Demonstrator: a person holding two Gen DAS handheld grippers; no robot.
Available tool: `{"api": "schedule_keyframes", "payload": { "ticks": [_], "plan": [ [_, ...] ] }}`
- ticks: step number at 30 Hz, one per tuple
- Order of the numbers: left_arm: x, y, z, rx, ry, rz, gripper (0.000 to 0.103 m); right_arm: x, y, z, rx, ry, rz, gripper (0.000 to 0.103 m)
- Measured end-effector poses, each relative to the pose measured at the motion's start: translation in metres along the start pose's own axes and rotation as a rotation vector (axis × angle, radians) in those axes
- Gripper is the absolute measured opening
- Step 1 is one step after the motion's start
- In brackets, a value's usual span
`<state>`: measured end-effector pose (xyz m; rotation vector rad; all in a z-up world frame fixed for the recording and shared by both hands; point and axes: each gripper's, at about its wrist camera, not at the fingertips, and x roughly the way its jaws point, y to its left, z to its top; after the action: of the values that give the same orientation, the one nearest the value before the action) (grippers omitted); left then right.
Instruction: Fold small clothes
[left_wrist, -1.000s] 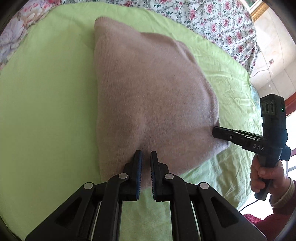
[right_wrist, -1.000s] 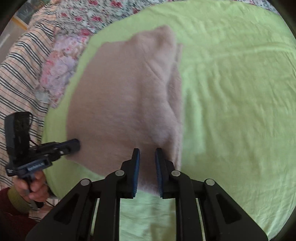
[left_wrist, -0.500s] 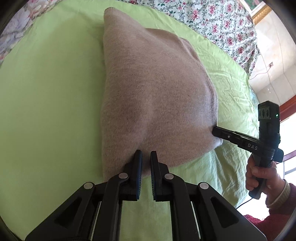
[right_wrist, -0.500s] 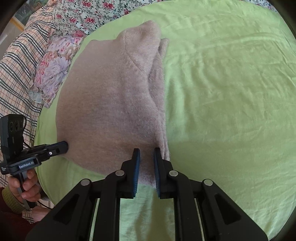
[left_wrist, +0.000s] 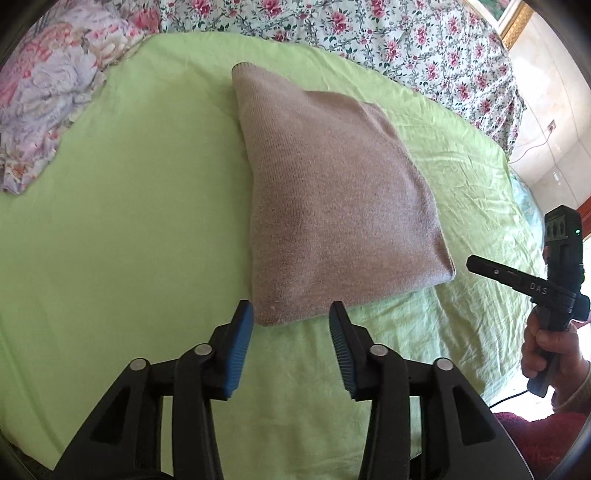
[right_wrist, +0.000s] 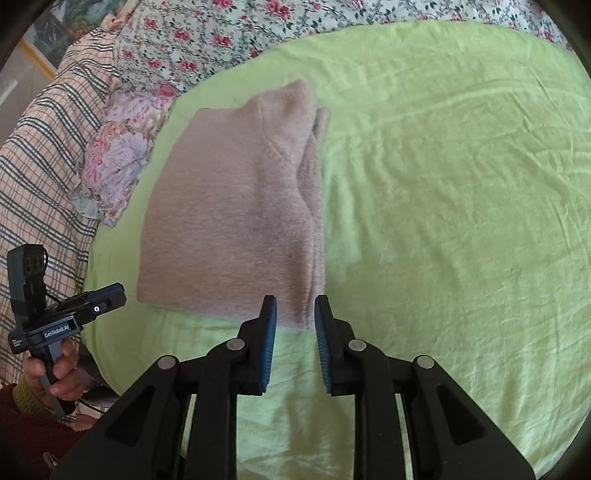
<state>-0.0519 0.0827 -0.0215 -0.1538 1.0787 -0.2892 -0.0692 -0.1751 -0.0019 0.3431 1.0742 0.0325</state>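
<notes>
With both grippers backed off the near edge, the folded sweater (left_wrist: 332, 206) lies flat on the green sheet (left_wrist: 129, 221) of the bed, nothing pinching it.

Left gripper (left_wrist: 291, 314): jaws have just been opening, now spread wide. The sweater's near left corner sits in line with the gap, but the blue pads (left_wrist: 240, 343) don't press on it. Released.

Right gripper (right_wrist: 294, 314): jaws have also just been opening, narrower gap than the left. The sweater's near right edge shows just beyond the tips, cloth not clamped. Released too.

Sweater details: beige-pink knit, folded into a rough rectangle, narrower at the far end. Seen from the right wrist view (right_wrist: 236, 214), layered edges stack along its right side, with a curved seam near the far end. Near edge lies roughly straight across, in front of both grippers.

Cross views: from the left wrist camera the right gripper's finger (left_wrist: 491, 271) points at the sweater's near right corner, close but apart, with a hand (left_wrist: 546, 354) on the handle. From the right wrist camera the left gripper (right_wrist: 107, 295) sits just beside the near left corner, also hand-held (right_wrist: 55, 373).

Around the sheet: floral bedding (left_wrist: 369, 33) at the far side, a floral pillow (right_wrist: 118, 158) and plaid cloth (right_wrist: 40, 166) to the left.
</notes>
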Motion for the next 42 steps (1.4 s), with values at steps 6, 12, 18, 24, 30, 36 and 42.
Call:
{"api": "schedule_keyframes", "payload": {
  "ticks": [6, 12, 18, 24, 30, 36, 42],
  "plan": [
    [-0.008, -0.007, -0.015, 0.029, 0.008, 0.058, 0.060, 0.001, 0.016, -0.013, -0.044, 0.034, 0.011, 0.024],
    [-0.011, -0.007, -0.025, 0.045, 0.021, 0.097, 0.067, 0.003, 0.023, -0.026, -0.074, 0.068, 0.008, 0.024],
    [-0.017, -0.003, -0.023, 0.043, 0.005, 0.138, 0.070, -0.001, 0.030, -0.029, -0.103, 0.054, -0.003, 0.041],
    [-0.022, -0.003, -0.023, 0.053, 0.003, 0.178, 0.071, -0.002, 0.030, -0.026, -0.108, 0.043, 0.001, 0.050],
    [-0.025, -0.006, -0.022, 0.067, -0.013, 0.198, 0.075, -0.002, 0.034, -0.026, -0.116, 0.033, 0.001, 0.069],
    [-0.023, -0.007, -0.016, 0.072, -0.032, 0.229, 0.080, 0.000, 0.040, -0.019, -0.143, 0.022, -0.015, 0.075],
    [-0.024, -0.008, -0.003, 0.059, -0.058, 0.252, 0.082, 0.003, 0.045, -0.010, -0.179, 0.007, -0.039, 0.079]
  ]
}}
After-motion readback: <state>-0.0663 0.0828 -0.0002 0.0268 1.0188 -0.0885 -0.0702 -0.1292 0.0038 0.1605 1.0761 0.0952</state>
